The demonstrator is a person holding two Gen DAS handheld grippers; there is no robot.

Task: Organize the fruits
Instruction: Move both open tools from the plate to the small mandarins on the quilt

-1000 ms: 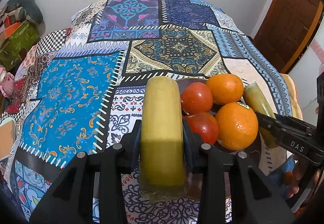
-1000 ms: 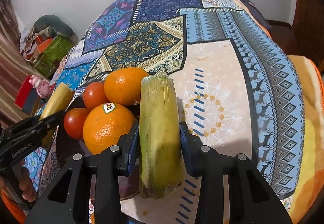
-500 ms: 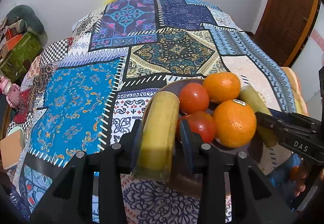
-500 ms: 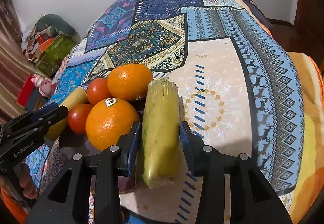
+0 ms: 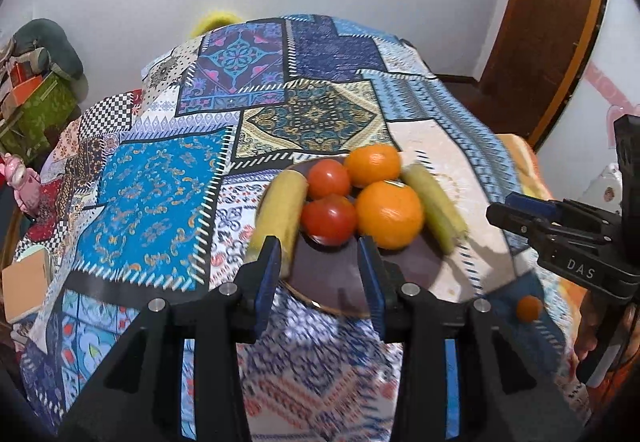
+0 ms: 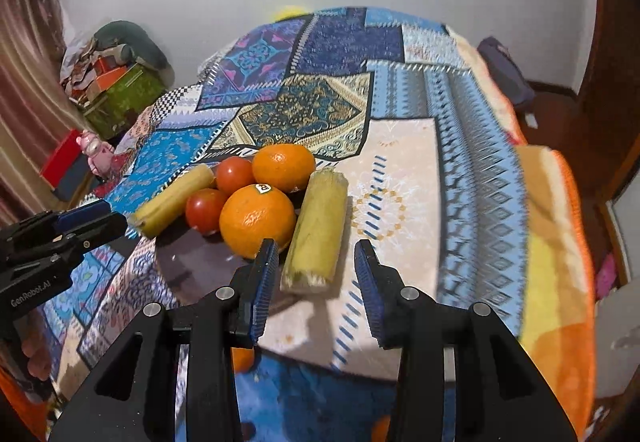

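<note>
A dark plate point(image 5: 344, 274) on the patchwork bedspread holds two oranges point(image 5: 390, 214), two tomatoes point(image 5: 329, 220) and a yellow-green banana piece at each side. The left banana piece point(image 5: 280, 210) lies along the plate's left rim, just beyond my left gripper point(image 5: 320, 266). Its jaws are opening, with nothing between them. The right banana piece point(image 6: 318, 230) rests against the stickered orange point(image 6: 256, 220), ahead of my right gripper point(image 6: 316, 262), which is open and holds nothing. Each gripper shows in the other's view: the right gripper point(image 5: 496, 206), the left gripper point(image 6: 116, 220).
A small orange ball point(image 5: 529, 308) lies on the bedspread point(image 5: 160, 202) near the plate's right front. An orange-yellow blanket point(image 6: 552, 242) covers the right edge. Boxes and bags point(image 5: 36, 98) stand at far left, a wooden door point(image 5: 560, 22) at right.
Both grippers let go of their banana pieces and drew back and up. The two pieces now lie at the plate's left and right sides.
</note>
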